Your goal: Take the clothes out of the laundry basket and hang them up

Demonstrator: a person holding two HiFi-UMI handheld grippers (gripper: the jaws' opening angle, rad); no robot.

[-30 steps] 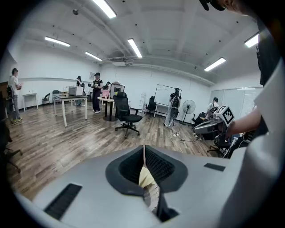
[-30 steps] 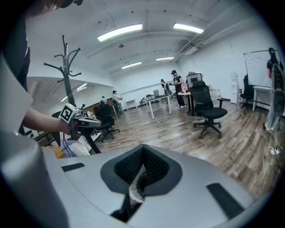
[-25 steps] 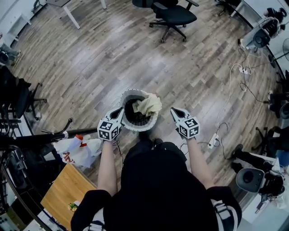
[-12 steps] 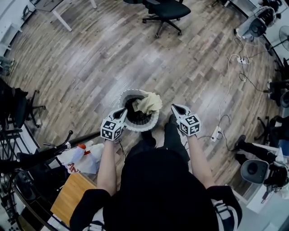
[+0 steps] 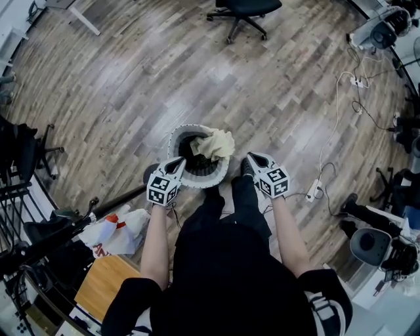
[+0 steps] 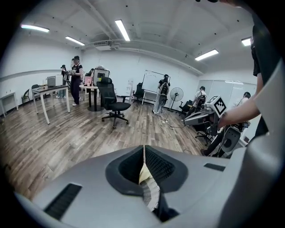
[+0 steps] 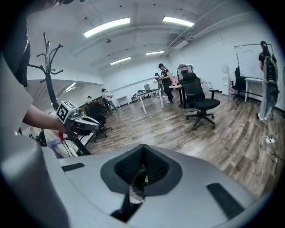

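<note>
The laundry basket (image 5: 205, 181) is on the floor (image 5: 131, 85), right in the gap between my two hands and a bit ahead of and below the tips. A pale yellow cloth (image 5: 215, 143) is bunched up in the far right part of it, spilling over the rim, with something dark underneath that I can't really make out. My left hand-held gripper (image 5: 180, 162) has its tip right at the basket's near left rim. The jaws are pinched together with nothing in them, and its own view only shows a sliver of the cloth and basket wall through the slit below the pads. My right hand-held gripper (image 5: 251, 157) is just off the basket's right side, not touching it, and it's also squeezed closed and empty. Both point forward and down. One of my feet (image 5: 245, 168) is tucked in beside the basket, just under the right tip. Out to the left and behind the left one there's a plastic bag (image 5: 117, 230) with an orange-capped bottle sticking out, and a small wooden counter (image 5: 105, 282) closer in toward me. Right of the right one, a power strip (image 5: 313, 192) lies on the boards with a white cable running away from it. Way out ahead of both tips is a black office chair (image 5: 244, 8).
</note>
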